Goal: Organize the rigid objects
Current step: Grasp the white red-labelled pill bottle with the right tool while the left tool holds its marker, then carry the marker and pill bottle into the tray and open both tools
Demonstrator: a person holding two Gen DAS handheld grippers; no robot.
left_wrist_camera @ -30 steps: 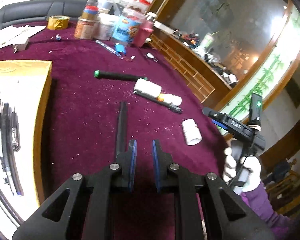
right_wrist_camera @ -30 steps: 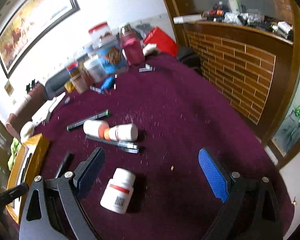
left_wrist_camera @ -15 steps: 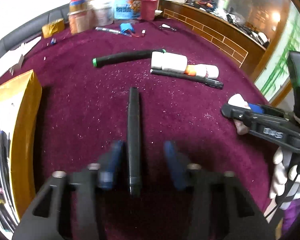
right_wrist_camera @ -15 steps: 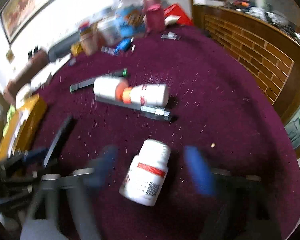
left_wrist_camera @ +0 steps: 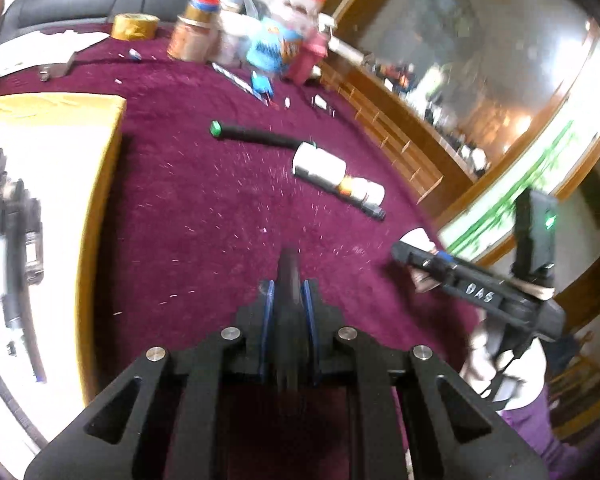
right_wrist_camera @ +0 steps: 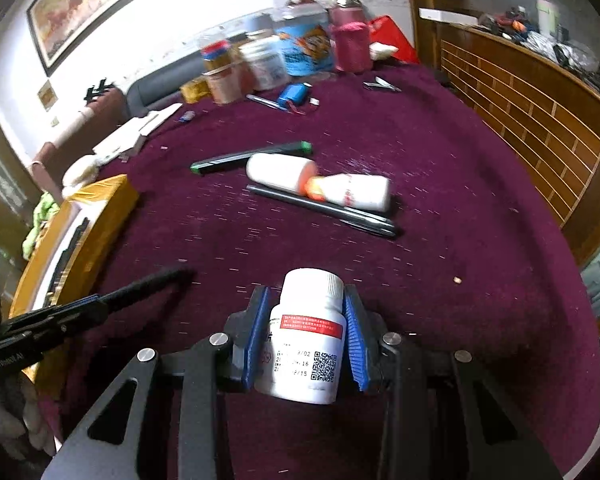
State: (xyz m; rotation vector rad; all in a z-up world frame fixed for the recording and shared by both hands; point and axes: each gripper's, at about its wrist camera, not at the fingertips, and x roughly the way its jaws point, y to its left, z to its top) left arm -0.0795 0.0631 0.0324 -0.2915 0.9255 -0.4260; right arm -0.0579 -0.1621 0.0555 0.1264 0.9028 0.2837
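**Both tongs loaded: pen on the left, pill bottle on the right**

While the left tongs (left_wrist_camera: pixel 288 296) are closed on a black pen (left_wrist_camera: pixel 289 280) that juts forward between the blue pads, the right tongs (right_wrist_camera: pixel 306 312) are clamped across a white pill bottle (right_wrist_camera: pixel 306 340), its cap pointing away from the camera. Both items are held just above the maroon table (right_wrist_camera: pixel 480 220). A yellow-sided box (left_wrist_camera: pixel 100 184) with pens already laid inside is seen at the left edge of the table, and it is judged to be the likely destination for the pen. Two more white bottles (right_wrist_camera: pixel 320 182) and a dark pen (right_wrist_camera: pixel 324 208) are left lying together mid-table.

Slippage is the main risk: the pen is gripped near one end only, so it could be pivoted or dropped if swung quickly. The bottle's smooth round wall could be rotated out between the pads if the squeeze were eased. The two tongs are near each other, so a clash could be caused by crossing paths.
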